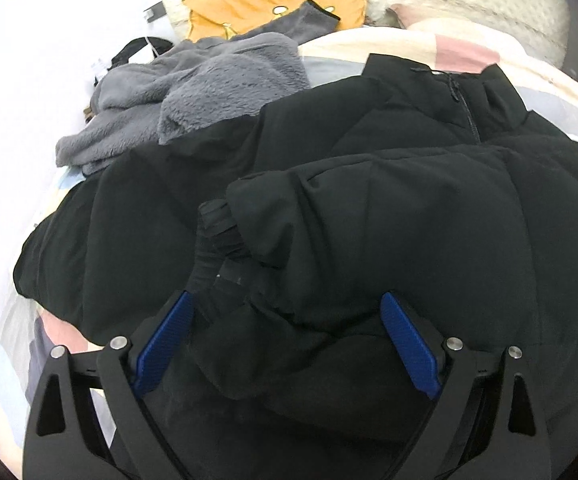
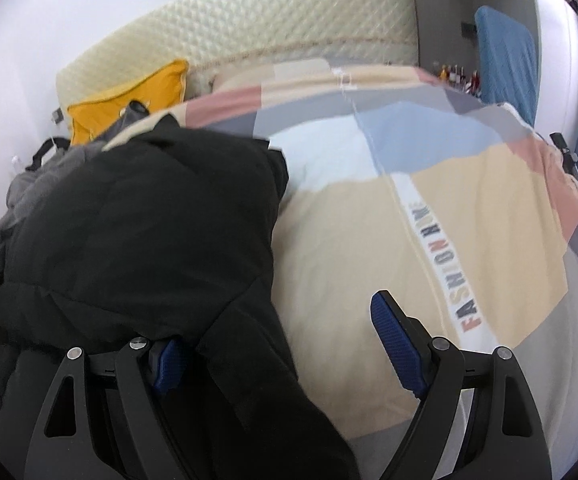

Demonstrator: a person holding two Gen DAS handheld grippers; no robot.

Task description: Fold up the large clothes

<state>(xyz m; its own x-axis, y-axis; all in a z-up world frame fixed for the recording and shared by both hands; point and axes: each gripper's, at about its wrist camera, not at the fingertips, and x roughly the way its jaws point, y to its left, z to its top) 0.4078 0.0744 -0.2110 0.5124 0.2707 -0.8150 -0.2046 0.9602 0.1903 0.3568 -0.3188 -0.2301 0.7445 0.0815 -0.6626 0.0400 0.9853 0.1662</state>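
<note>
A large black puffer jacket lies on the bed, collar and zip toward the headboard, one sleeve folded across its front with the ribbed cuff near me. My left gripper is open, its blue pads either side of that sleeve end, low over the jacket. In the right wrist view the jacket fills the left half. My right gripper is open at the jacket's right edge; the black fabric covers most of its left pad, the right pad is over the bedspread.
A grey fleece garment lies heaped beyond the jacket on the left. A mustard cushion and a quilted cream headboard stand at the bed's head. The patchwork bedspread stretches out on the right. A blue panel stands far right.
</note>
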